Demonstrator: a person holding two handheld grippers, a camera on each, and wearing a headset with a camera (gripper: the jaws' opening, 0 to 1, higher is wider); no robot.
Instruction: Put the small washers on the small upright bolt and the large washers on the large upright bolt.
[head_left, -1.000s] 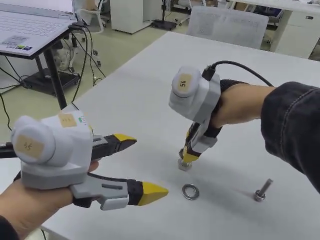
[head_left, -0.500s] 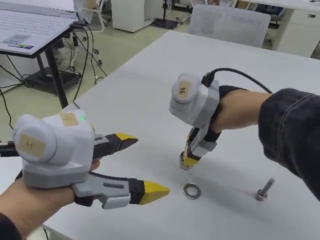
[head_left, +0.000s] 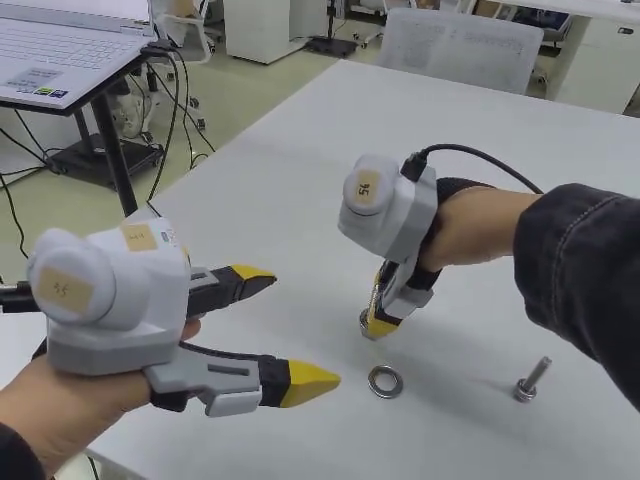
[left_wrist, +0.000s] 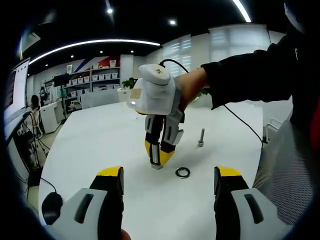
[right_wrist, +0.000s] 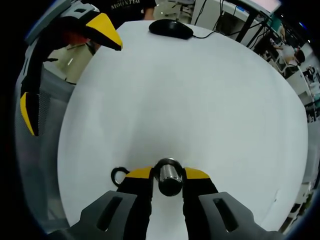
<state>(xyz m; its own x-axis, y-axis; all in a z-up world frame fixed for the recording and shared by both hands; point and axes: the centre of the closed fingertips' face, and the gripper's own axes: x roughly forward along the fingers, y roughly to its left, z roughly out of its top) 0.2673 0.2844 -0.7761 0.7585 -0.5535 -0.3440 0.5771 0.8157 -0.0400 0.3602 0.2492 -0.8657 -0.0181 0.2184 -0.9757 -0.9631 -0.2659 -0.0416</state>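
My right gripper (head_left: 378, 322) points down at the white table (head_left: 300, 170) and is shut on the large bolt (head_left: 368, 321), whose head rests on the table. In the right gripper view the large bolt's round end (right_wrist: 169, 178) shows between the yellow fingertips (right_wrist: 140, 173). A large washer (head_left: 384, 381) lies flat just in front of that bolt. The small bolt (head_left: 527, 380) stands on its head further right. My left gripper (head_left: 297, 330) hovers open at the front left, with nothing between its fingers. The left gripper view shows the right gripper (left_wrist: 157, 159), washer (left_wrist: 182, 172) and small bolt (left_wrist: 201, 137).
A laptop (head_left: 60, 50) sits on a stand beyond the table's left edge, with cables hanging below. A grey chair (head_left: 460, 50) stands at the far end. A black mouse (right_wrist: 171, 28) lies on the table, seen in the right gripper view.
My right gripper has sunk and tilted slightly over the large bolt, still shut on it. The left gripper, washer and small bolt have stayed put.
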